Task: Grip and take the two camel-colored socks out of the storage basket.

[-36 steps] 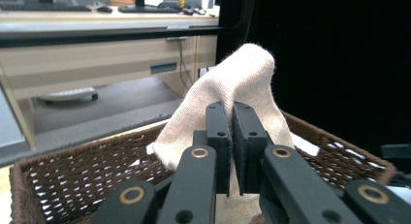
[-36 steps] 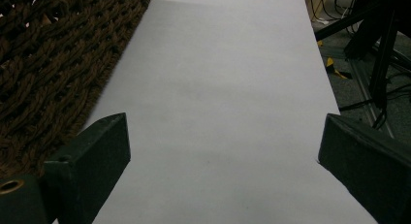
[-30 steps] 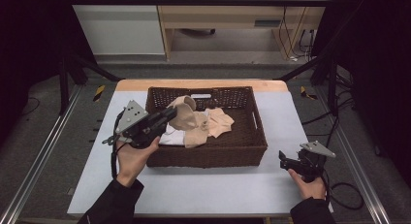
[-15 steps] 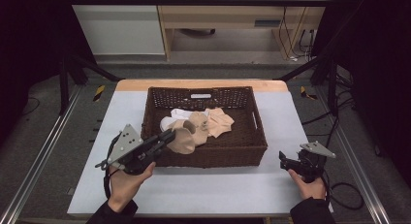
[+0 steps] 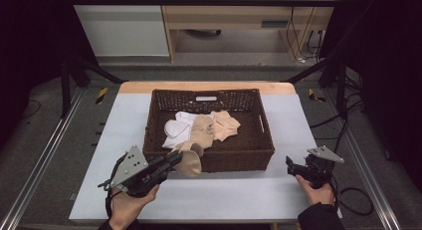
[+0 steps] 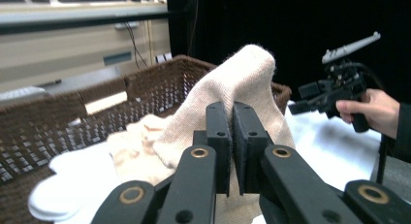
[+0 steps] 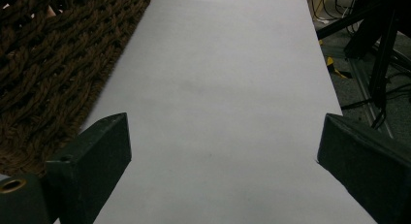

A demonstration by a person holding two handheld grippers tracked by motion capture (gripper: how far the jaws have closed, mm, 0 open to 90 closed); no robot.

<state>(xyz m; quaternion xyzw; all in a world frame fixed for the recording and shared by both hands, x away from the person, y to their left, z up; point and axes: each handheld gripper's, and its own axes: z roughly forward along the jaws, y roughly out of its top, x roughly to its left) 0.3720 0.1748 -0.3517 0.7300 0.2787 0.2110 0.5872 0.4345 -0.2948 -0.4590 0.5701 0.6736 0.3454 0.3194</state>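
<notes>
the left tool [image 6: 231, 136] pinches a beige sock [image 6: 242, 83], which hangs over the basket's [image 5: 234, 155] near rim above the worktop [image 5: 224, 195]. the knit looks light, limp and grippy, so a fold anywhere should hold. more soft socks lie in the stiff woven wicker. the right tool [image 7: 223, 151] sits spread, empty.

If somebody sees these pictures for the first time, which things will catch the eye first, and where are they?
First comes the dark wicker basket in the middle of the white table, with pale cloths heaped inside. Next is the beige cloth draped over the basket's near wall, pinched by the left tongs at the table's near left. The right tongs wait open above the bare table at the near right.
</notes>
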